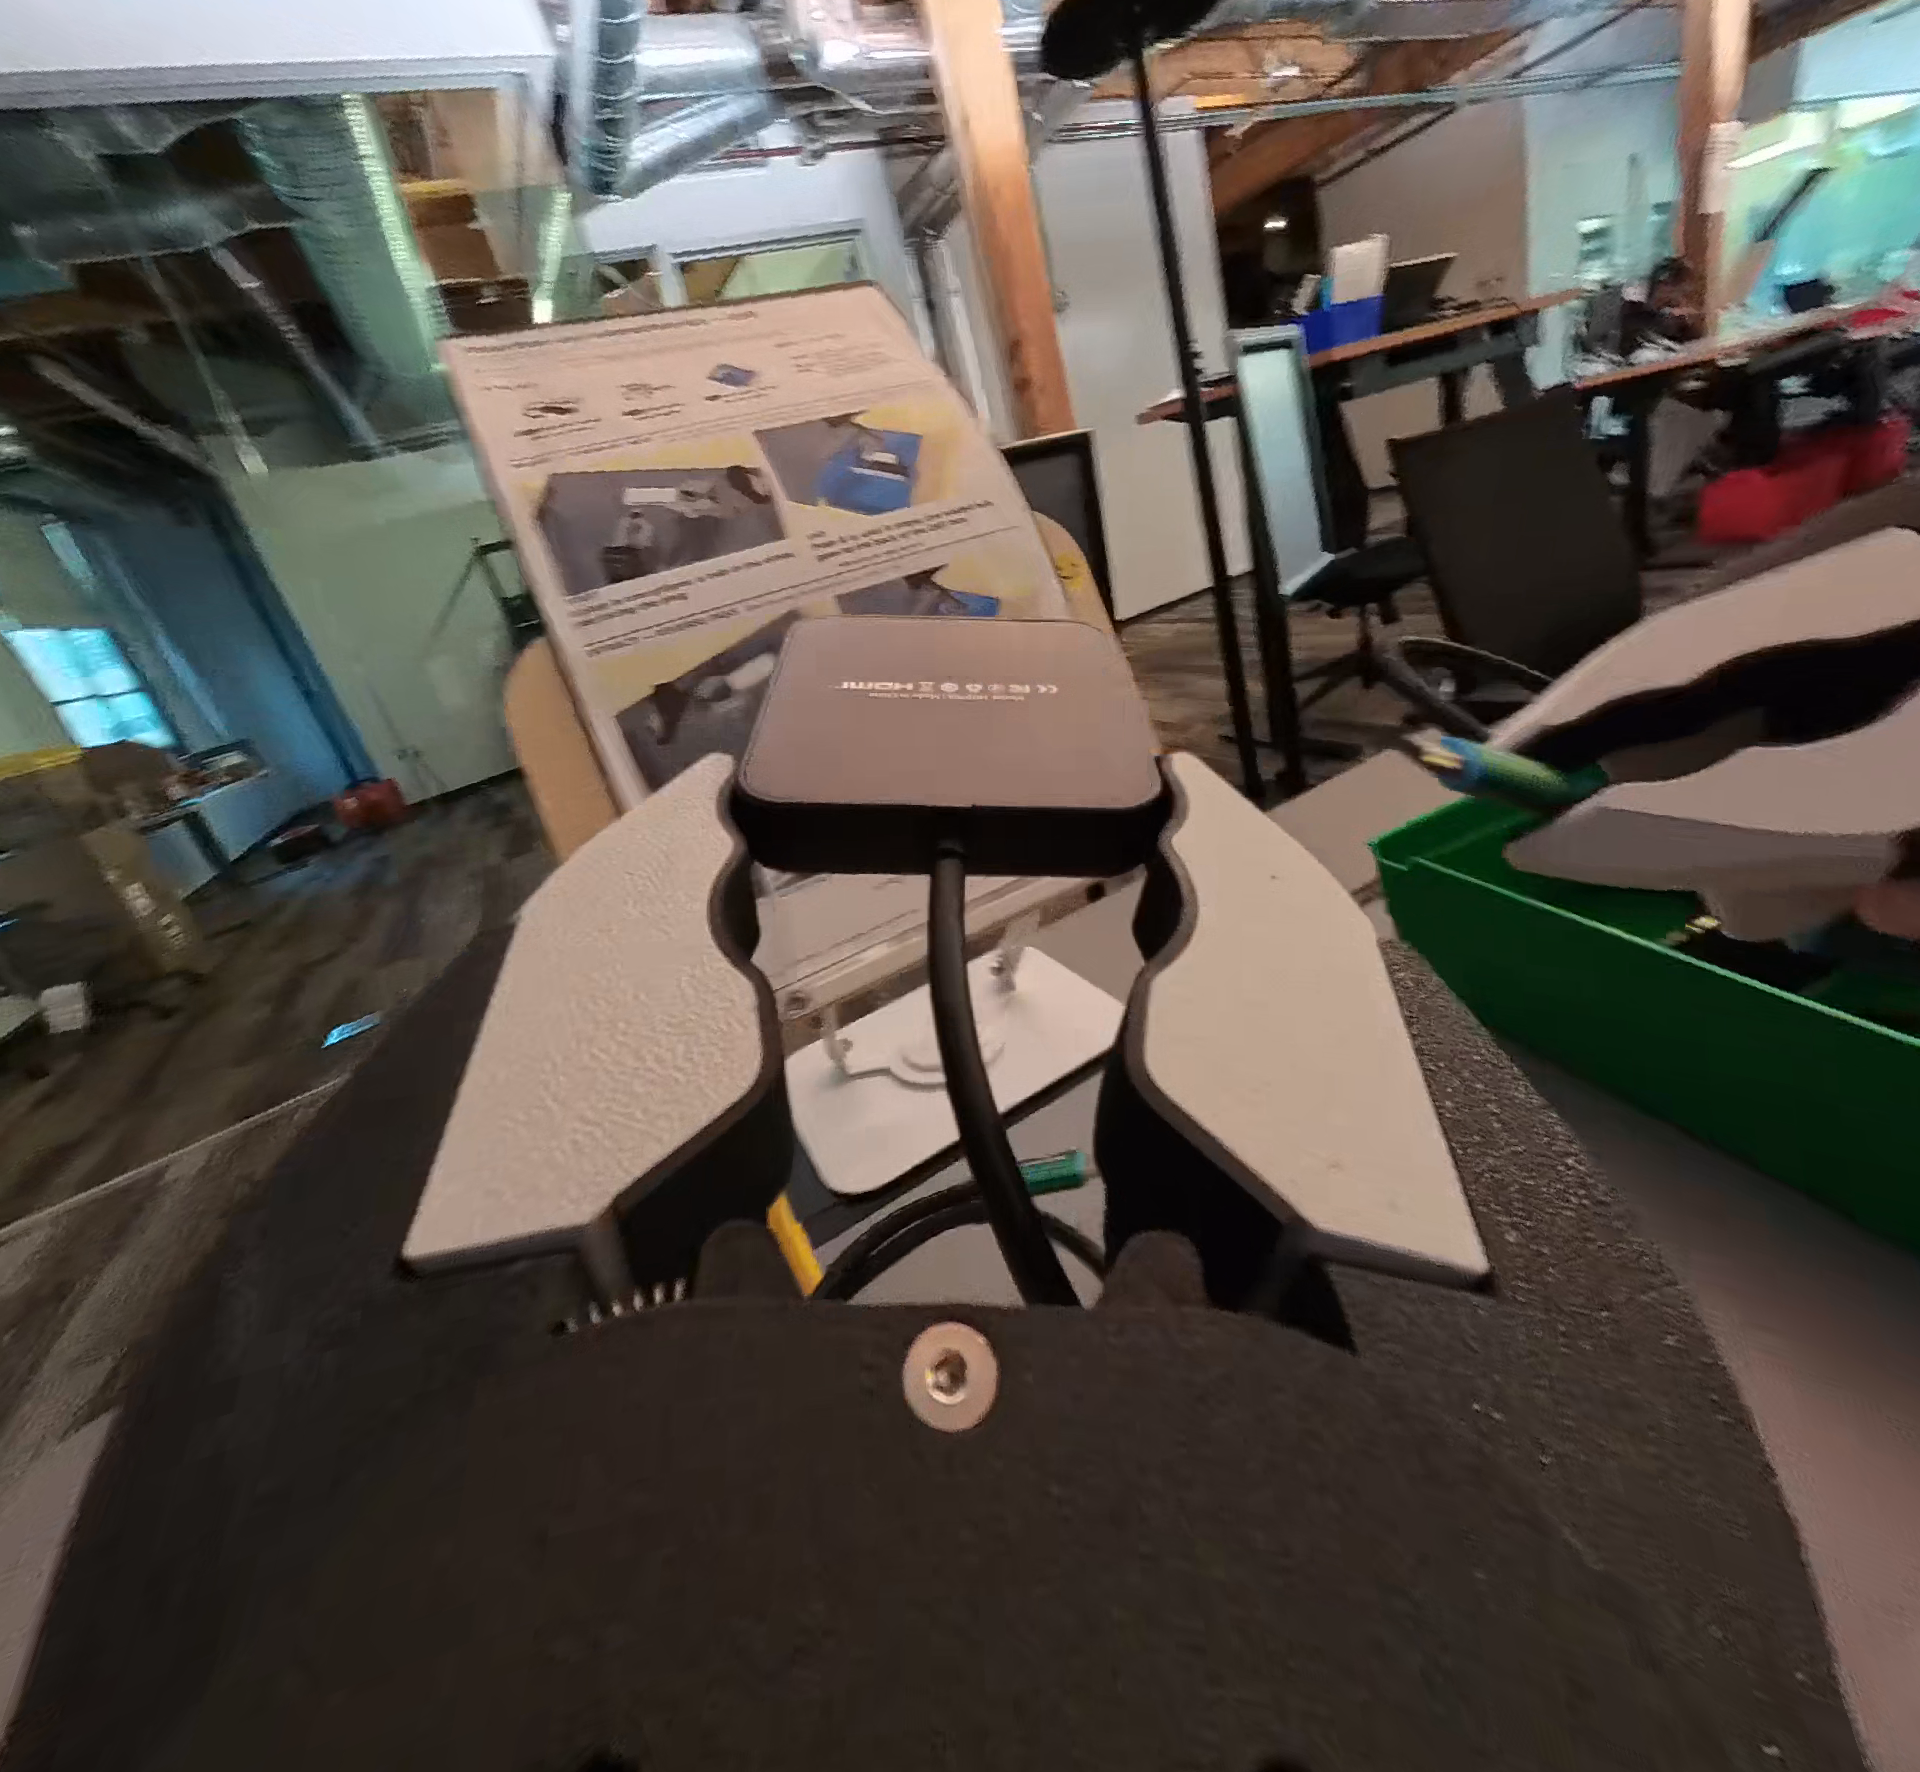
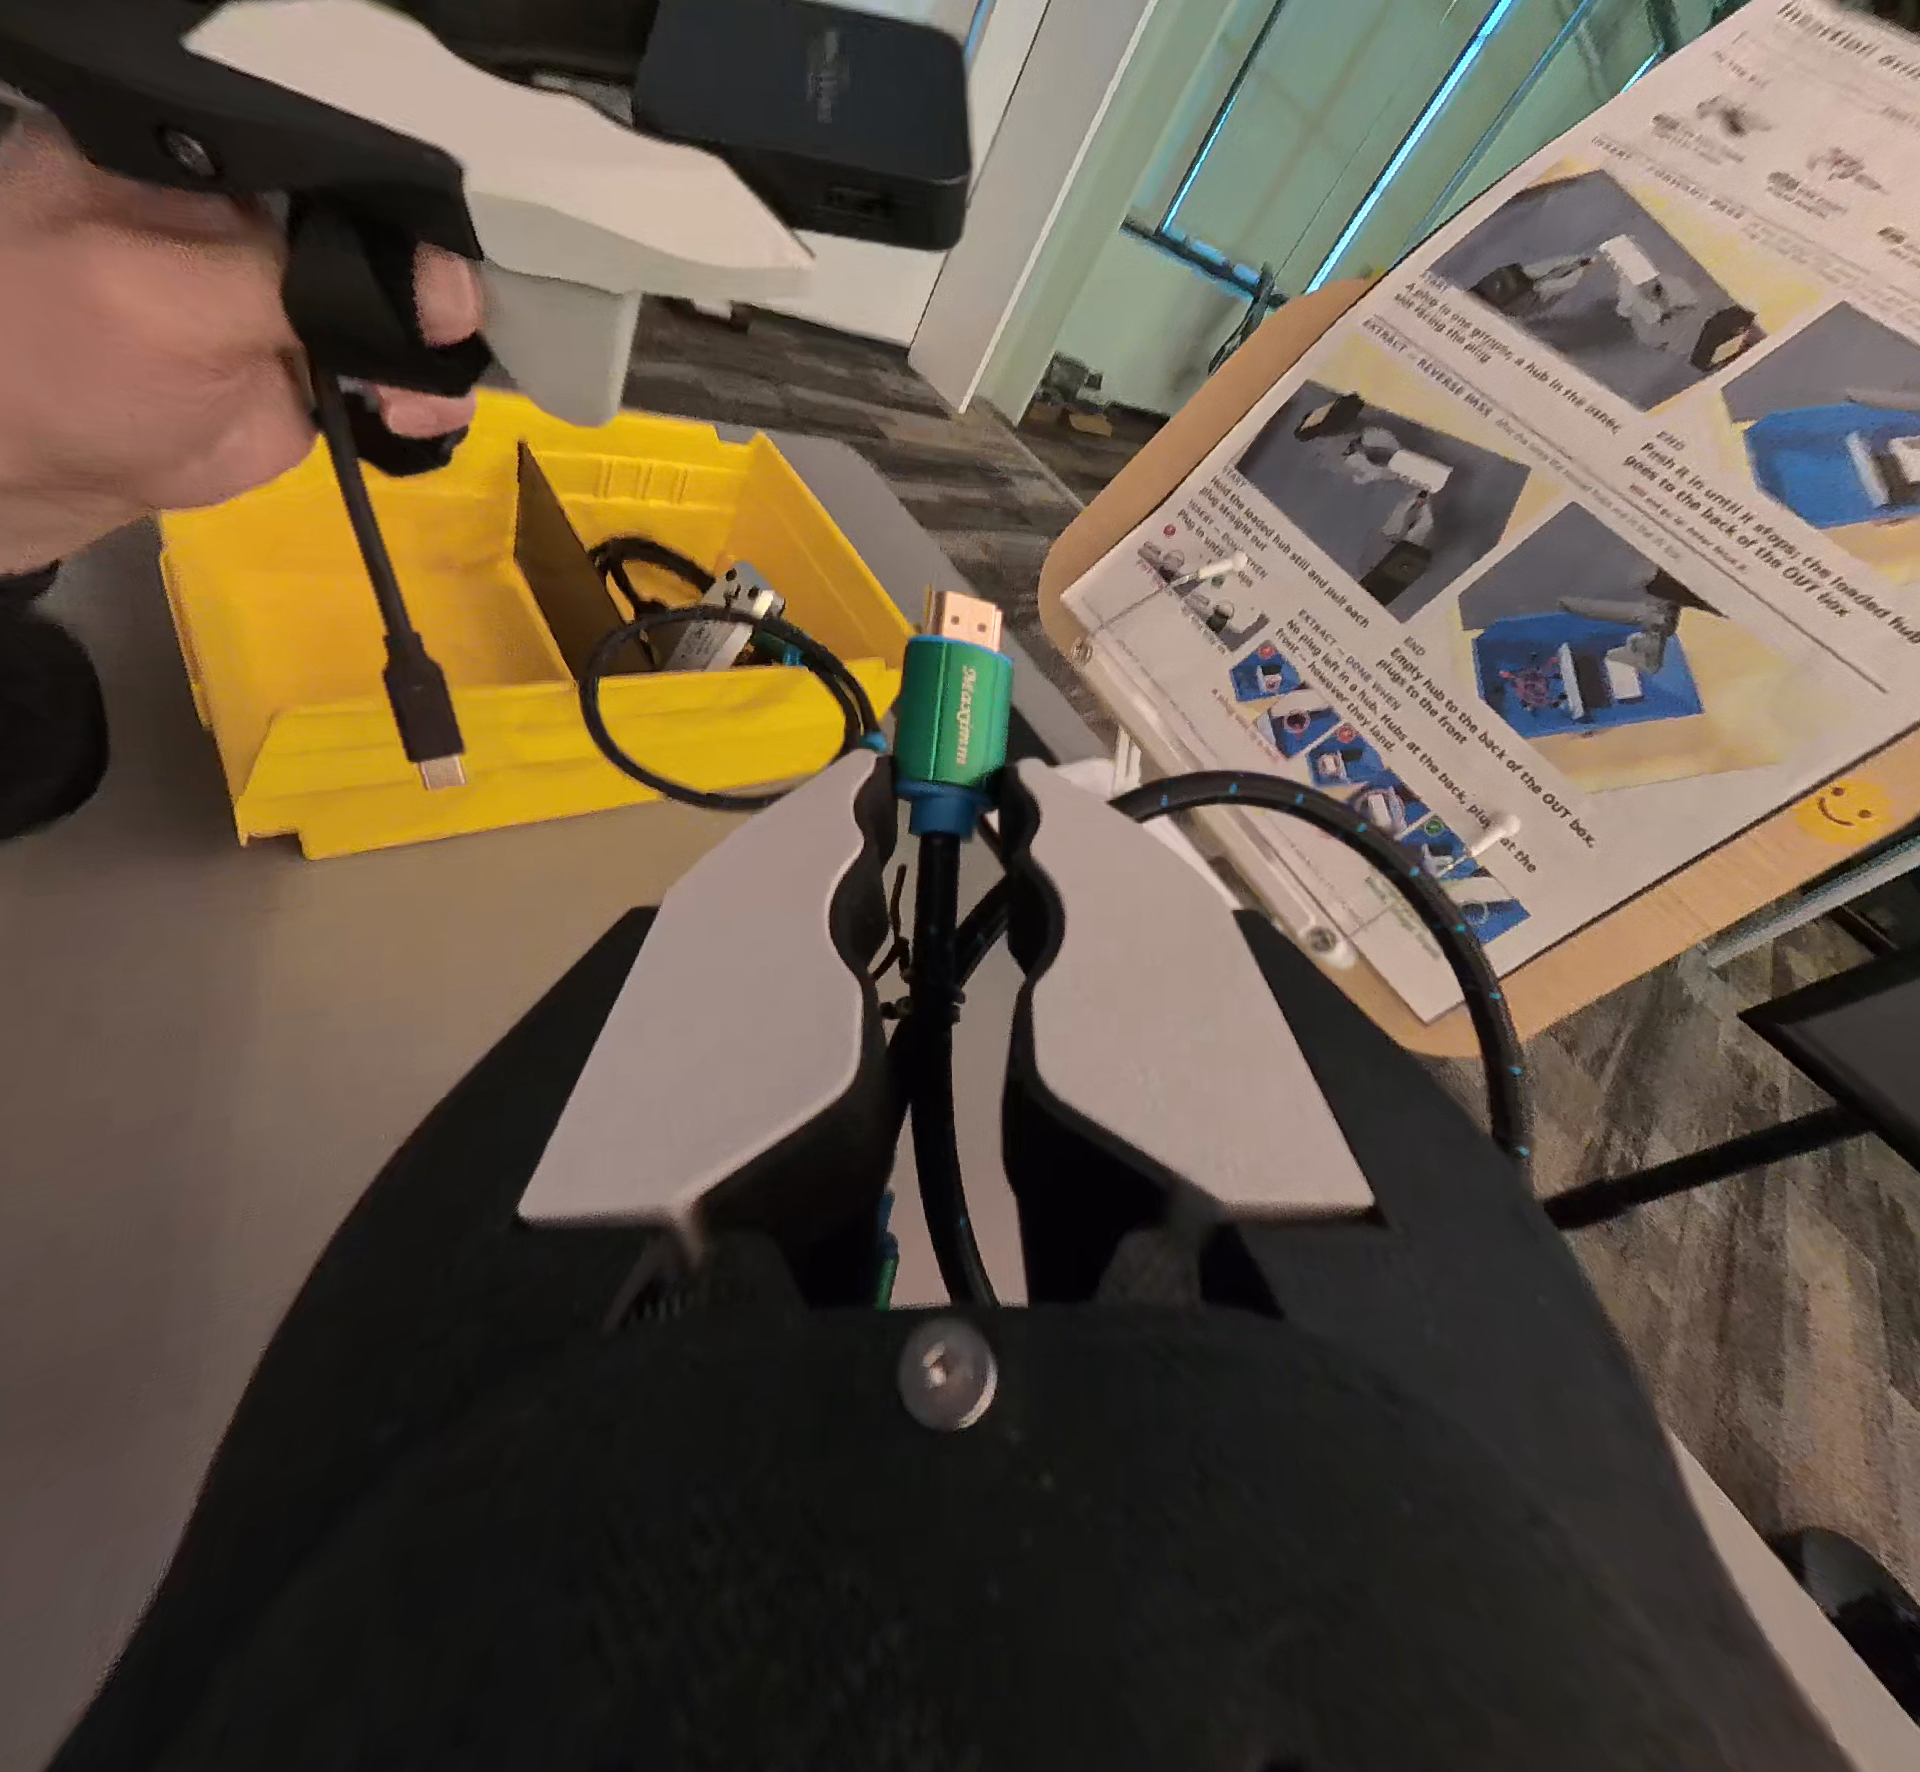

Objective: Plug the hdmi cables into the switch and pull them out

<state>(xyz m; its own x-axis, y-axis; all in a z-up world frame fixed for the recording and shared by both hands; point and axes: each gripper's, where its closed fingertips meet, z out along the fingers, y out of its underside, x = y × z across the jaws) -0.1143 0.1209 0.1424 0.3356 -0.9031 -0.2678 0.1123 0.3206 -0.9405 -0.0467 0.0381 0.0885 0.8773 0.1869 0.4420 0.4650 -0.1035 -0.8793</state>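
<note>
Between left gripper fingertips: black switch, clamped. Between right gripper fingertips: green HDMI plug, pinched, well apart from switch.

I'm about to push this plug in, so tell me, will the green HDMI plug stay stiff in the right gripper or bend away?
The HDMI plug looks rigid, so it probably won't bend. The right gripper pinches only its blue collar, so it may pivot under push. The braided cable loops loosely behind and likely adds little drag.
</note>
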